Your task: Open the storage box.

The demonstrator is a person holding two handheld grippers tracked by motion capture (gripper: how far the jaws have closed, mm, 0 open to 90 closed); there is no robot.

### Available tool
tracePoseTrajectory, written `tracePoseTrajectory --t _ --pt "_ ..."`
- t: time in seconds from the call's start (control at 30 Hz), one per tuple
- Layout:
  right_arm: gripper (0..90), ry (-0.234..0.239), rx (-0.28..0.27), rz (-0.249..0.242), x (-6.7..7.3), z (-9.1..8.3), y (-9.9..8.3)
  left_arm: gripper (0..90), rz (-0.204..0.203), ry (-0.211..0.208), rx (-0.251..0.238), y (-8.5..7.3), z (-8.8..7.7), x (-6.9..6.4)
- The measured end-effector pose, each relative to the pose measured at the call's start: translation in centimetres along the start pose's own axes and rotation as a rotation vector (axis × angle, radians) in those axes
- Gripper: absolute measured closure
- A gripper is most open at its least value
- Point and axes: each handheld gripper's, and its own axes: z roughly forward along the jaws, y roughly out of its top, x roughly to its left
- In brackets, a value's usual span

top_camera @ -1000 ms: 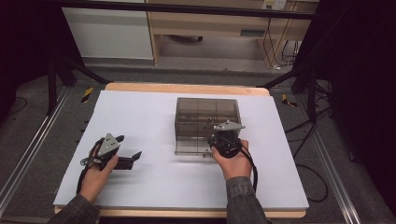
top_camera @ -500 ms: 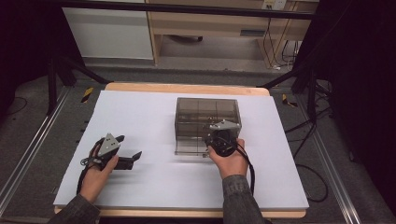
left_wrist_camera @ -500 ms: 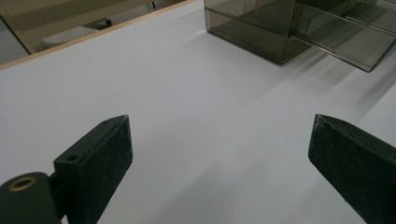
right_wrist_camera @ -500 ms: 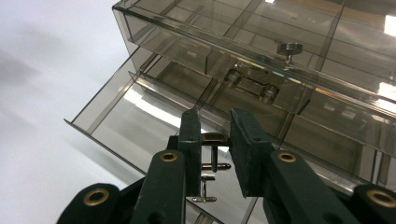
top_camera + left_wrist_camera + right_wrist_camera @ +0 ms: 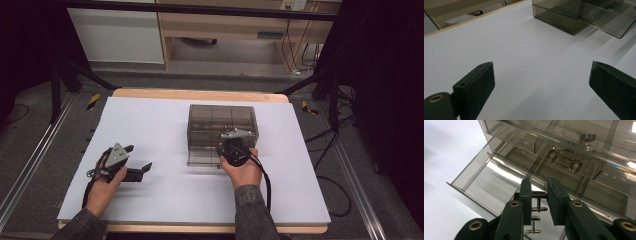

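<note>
Gripping a small metal cufflink (image 5: 538,198) over the open drawer (image 5: 496,185) of the smoky plastic box (image 5: 222,131), the right gripper (image 5: 538,195) has its jaws clamped on it; light, hard and slippery, best pinched across its bar. Left gripper (image 5: 541,82) rests with jaws apart on the table (image 5: 165,125)

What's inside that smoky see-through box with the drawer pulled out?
The box has divided compartments. One holds a metal piece, a smaller one sits higher. The open drawer looks bare at its near end. The right gripper holds a cufflink, covering the drawer beneath.
</note>
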Motion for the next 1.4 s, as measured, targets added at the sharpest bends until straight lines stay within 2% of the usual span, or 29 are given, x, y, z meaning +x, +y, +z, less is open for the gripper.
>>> tracePoseTrajectory --t 0.2,0.47,0.57,0.63,0.87,1.17,1.4 --pt "74.7 -0.003 0.017 -0.015 0.3 0.5 -0.1 6.1 -0.001 -0.001 0.0 0.0 0.0 0.0" --pt "74.3 0.005 0.033 -0.002 0.1 1.1 -0.6 6.2 -0.002 0.0 0.001 0.0 0.0 0.0" --pt "67.9 0.008 0.029 0.003 0.1 1.2 -0.5 6.2 -0.002 0.001 -0.001 0.0 0.0 0.0" --pt "66.7 0.006 0.026 0.0 0.1 1.1 -0.5 6.2 -0.002 0.001 0.0 0.0 0.0 0.0" --pt "67.0 -0.004 -0.01 0.015 -0.2 -0.3 -0.5 6.2 -0.005 -0.001 0.003 0.0 0.0 0.1" --pt "72.8 -0.021 -0.044 -0.005 -0.3 -2.9 -1.4 6.1 -0.014 -0.016 0.004 0.1 -0.1 0.0" --pt "77.3 0.002 -0.054 -0.03 -0.4 -3.2 -3.0 5.9 -0.027 -0.033 0.019 0.2 0.0 -0.1"
